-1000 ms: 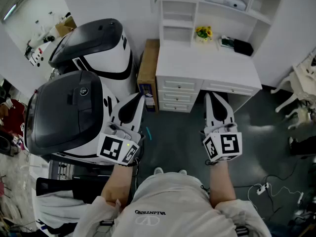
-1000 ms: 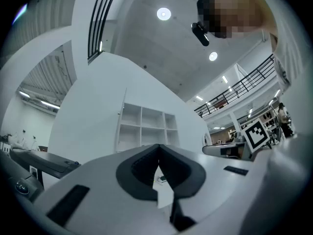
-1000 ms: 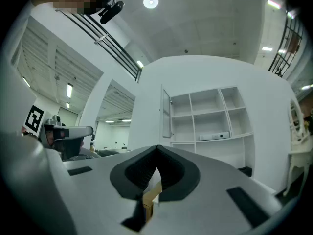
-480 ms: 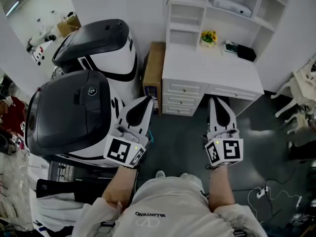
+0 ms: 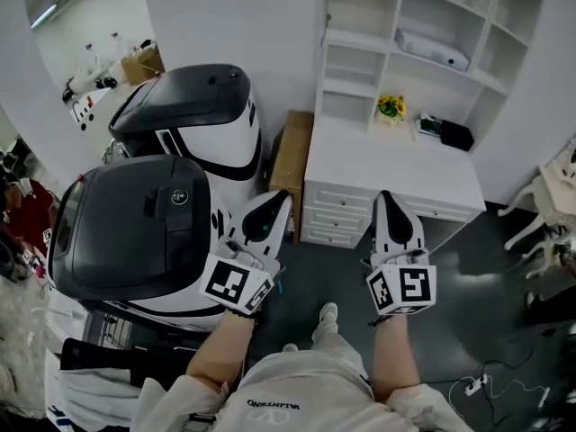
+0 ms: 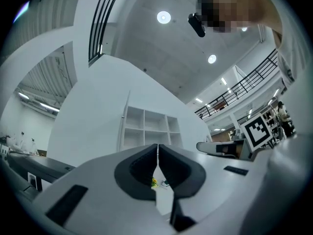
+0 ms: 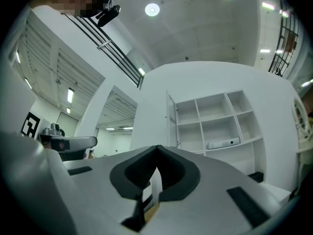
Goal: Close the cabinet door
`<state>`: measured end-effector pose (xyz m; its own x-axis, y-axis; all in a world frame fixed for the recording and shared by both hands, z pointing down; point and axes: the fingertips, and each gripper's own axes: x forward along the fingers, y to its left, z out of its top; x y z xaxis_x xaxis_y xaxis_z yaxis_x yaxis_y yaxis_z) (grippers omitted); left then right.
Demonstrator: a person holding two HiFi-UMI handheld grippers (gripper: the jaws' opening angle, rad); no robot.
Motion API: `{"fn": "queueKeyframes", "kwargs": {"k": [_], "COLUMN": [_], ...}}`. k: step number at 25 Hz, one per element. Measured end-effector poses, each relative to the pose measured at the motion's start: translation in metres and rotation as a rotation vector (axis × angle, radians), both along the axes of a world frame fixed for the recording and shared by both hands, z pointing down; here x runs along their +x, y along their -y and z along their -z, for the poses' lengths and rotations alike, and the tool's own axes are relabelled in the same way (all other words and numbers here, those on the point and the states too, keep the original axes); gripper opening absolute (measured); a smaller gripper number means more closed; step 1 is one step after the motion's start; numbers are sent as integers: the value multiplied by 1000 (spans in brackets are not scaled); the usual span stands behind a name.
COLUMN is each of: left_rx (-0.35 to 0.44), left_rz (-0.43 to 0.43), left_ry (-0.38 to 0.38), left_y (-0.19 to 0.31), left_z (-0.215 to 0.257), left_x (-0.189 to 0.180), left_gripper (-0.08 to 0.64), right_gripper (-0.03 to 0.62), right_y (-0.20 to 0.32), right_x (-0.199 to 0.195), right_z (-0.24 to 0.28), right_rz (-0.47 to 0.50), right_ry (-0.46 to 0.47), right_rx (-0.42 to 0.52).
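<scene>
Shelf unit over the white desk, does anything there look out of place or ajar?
Yes: the cabinet door at the left side of the shelf unit stands swung open, edge-on in the right gripper view, leaving its compartments uncovered. Nothing looks spilled.

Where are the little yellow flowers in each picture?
Head view: the yellow flowers are up and right of the middle, at the back of the white desk.
Left gripper view: they are a tiny yellow speck low in the middle, in the gap under the left gripper's closed tips.
Right gripper view: not in it.
Shared landmark: the white shelves show in all three views.
</scene>
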<state>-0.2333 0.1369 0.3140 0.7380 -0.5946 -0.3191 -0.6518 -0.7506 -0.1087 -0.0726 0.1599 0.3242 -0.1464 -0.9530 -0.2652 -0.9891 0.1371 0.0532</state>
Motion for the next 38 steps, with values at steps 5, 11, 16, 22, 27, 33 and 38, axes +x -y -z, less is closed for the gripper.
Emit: {"fn": "queueKeyframes", "kwargs": {"k": [5, 11, 16, 22, 27, 33, 38], "left_rx": [4, 1, 14, 32, 55, 96, 139], "left_rz": [29, 58, 95, 140, 167, 183, 199], "left_ry": [14, 25, 8, 5, 35, 58, 66], "left_y": [33, 91, 138, 173, 195, 216, 243], "left_z": [-1, 1, 11, 23, 33, 51, 72], "left_x": [17, 56, 84, 112, 125, 134, 132], "left_gripper": [0, 0, 1, 2, 2, 2, 5], "right_gripper": [11, 11, 11, 11, 11, 11, 11], "right_y": [43, 104, 153, 191, 215, 236, 256], "right_x": [8, 45, 68, 81, 80, 73, 59], "right_z": [1, 5, 15, 29, 34, 52, 78], "right_rz": [55, 97, 148, 231, 277, 315, 335], "right_ry": [7, 21, 0, -26, -28, -50, -95], "right_rx": [6, 10, 22, 41, 15, 29, 55]}}
